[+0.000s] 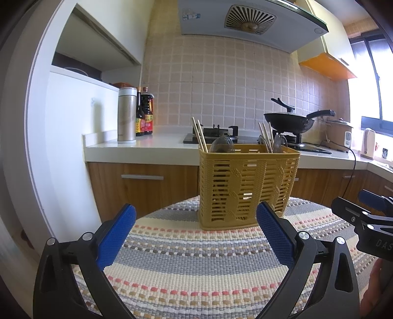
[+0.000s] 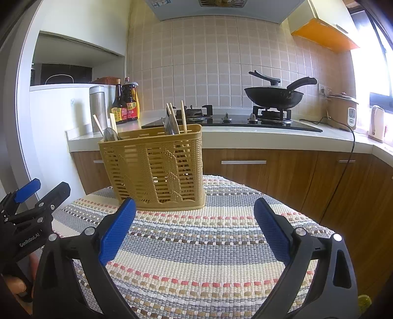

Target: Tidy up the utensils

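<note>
So the lower halves of the chopsticks and spoons are hidden down inside the yellow basket; through the slats you only get dark shapes, can't tell how many pieces are in there. The right gripper gets chopped off by the right edge of the left wrist view, so its fingertips aren't readable. Same deal for the left gripper, clipped at the lower left of the right wrist view. The bottle labels are too small to read. The range hood is cut at the top edge.
</note>
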The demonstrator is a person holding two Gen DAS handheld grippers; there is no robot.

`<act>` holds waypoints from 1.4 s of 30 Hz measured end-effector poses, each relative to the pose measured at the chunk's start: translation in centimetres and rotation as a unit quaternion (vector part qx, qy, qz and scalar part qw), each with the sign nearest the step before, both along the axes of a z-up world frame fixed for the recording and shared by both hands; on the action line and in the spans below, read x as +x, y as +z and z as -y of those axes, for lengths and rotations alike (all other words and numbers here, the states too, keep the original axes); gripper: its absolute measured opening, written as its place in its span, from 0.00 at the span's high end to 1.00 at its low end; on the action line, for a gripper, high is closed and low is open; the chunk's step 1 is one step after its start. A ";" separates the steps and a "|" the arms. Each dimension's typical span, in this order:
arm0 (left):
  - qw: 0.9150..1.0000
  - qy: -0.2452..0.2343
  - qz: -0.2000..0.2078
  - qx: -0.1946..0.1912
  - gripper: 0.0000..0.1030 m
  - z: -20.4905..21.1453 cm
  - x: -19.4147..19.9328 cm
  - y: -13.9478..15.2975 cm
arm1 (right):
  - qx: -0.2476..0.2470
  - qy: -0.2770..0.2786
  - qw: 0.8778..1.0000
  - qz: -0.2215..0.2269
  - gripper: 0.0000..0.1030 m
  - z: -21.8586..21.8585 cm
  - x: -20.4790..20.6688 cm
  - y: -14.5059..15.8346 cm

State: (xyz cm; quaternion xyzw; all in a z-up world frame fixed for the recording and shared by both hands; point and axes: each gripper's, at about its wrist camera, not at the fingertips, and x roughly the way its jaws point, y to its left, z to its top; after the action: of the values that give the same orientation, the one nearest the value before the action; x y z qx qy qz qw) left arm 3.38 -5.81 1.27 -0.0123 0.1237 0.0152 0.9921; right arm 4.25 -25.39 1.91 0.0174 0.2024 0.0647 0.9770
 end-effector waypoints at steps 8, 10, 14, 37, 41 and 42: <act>1.000 0.000 -0.001 0.001 0.07 0.1 0.1 -0.1 | 0.002 -0.001 1.000 -0.002 0.10 0.1 0.1 0.0; 1.000 0.000 -0.002 0.001 0.07 0.1 0.1 -0.1 | 0.002 -0.002 1.000 -0.002 0.10 0.1 0.1 0.0; 1.000 -0.001 -0.003 0.000 0.08 0.0 0.1 -0.1 | 0.000 -0.002 1.000 -0.003 0.10 0.0 0.1 0.0; 1.000 -0.007 -0.013 -0.001 0.08 0.5 0.2 -0.2 | -0.004 -0.001 1.000 -0.011 0.10 -0.4 0.3 -0.4; 1.000 -0.006 -0.015 -0.004 0.07 0.4 0.2 -0.2 | -0.005 -0.001 1.000 -0.013 0.10 -0.5 0.4 -0.4; 1.000 -0.007 -0.016 -0.005 0.07 0.4 0.2 -0.2 | -0.005 0.000 1.000 -0.013 0.10 -0.5 0.4 -0.4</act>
State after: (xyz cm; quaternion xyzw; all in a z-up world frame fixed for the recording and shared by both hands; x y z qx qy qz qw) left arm 3.58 -6.22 1.06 -0.0159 0.1393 0.0083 0.9901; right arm 4.67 -24.88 1.54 0.0138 0.2155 0.0632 0.9744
